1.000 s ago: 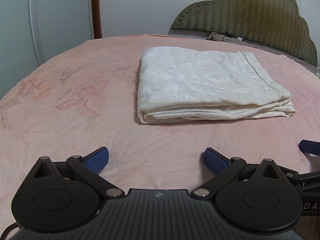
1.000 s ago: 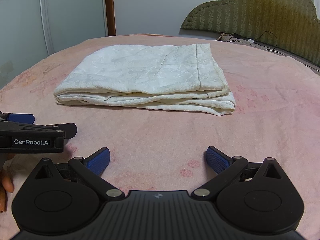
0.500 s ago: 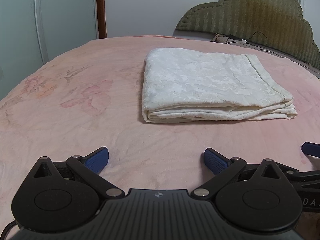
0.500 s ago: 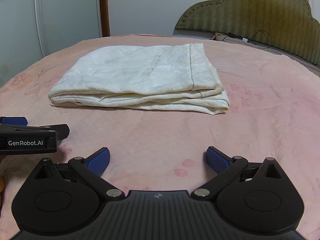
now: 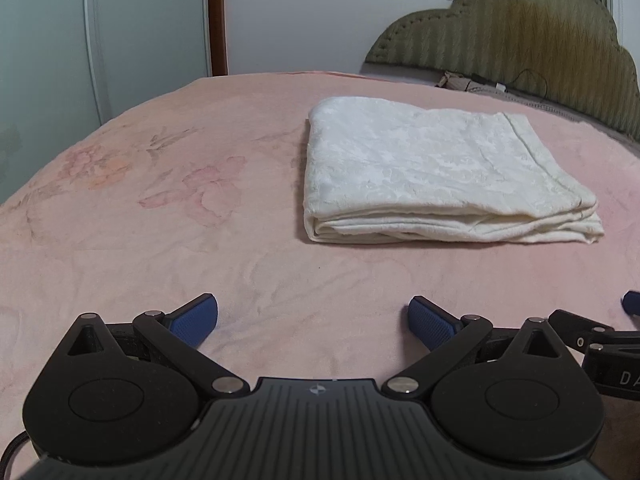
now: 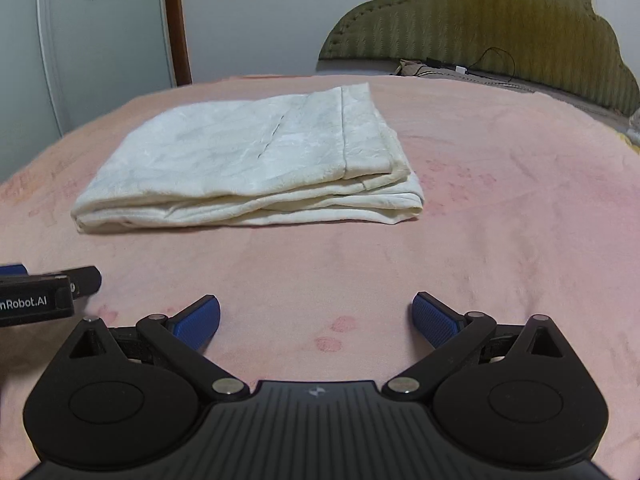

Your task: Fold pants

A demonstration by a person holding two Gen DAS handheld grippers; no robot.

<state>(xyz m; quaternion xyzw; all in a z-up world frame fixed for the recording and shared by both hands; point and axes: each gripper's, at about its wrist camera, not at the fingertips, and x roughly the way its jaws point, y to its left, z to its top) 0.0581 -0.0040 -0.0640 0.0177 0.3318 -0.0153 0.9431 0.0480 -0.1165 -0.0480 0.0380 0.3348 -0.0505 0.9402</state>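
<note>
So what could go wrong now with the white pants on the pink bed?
The folded pants lie alone on the blanket; the left gripper and right gripper are both open and apart from them.

1. The layers at the right corner look uneven, so a nudge might slide them apart.
2. The blanket is soft, so pressing nearby could tilt the stack.
3. The grippers sit close together and might bump.
</note>
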